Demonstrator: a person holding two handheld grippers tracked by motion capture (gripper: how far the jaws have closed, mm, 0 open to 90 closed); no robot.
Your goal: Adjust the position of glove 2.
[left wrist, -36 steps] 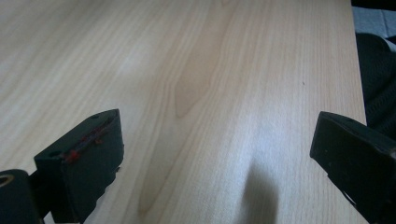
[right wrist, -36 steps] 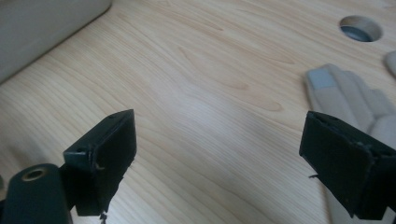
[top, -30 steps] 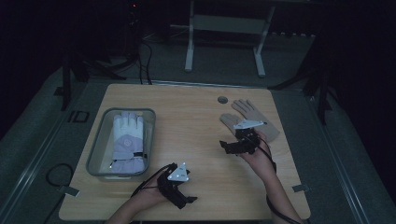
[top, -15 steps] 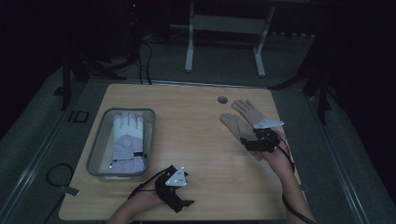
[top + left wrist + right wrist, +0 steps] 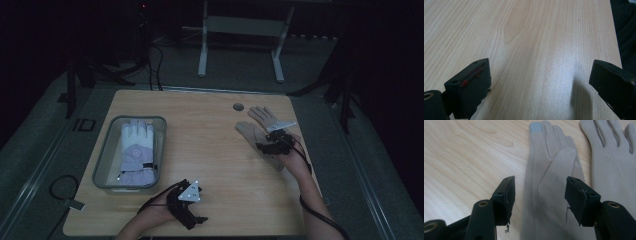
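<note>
While closing, right gripper [image 5: 540,195] straddles beige glove [image 5: 549,177]

- No word, brand name or number can be read anywhere on the table [image 5: 210,150].
- The only sign is a round, pale emblem on the back of the white and lilac glove [image 5: 136,150] lying in the clear bin [image 5: 102,162], left of the table's middle; too small and dim to make out what it shows.
- A dark marking on the floor strip [image 5: 84,125], just beside the table's left edge, looks like two letters, but it cannot be read with any certainty.
- The beige gloves [image 5: 549,177] near the table's right edge carry no print; one fingertip has a plain grey patch.
</note>
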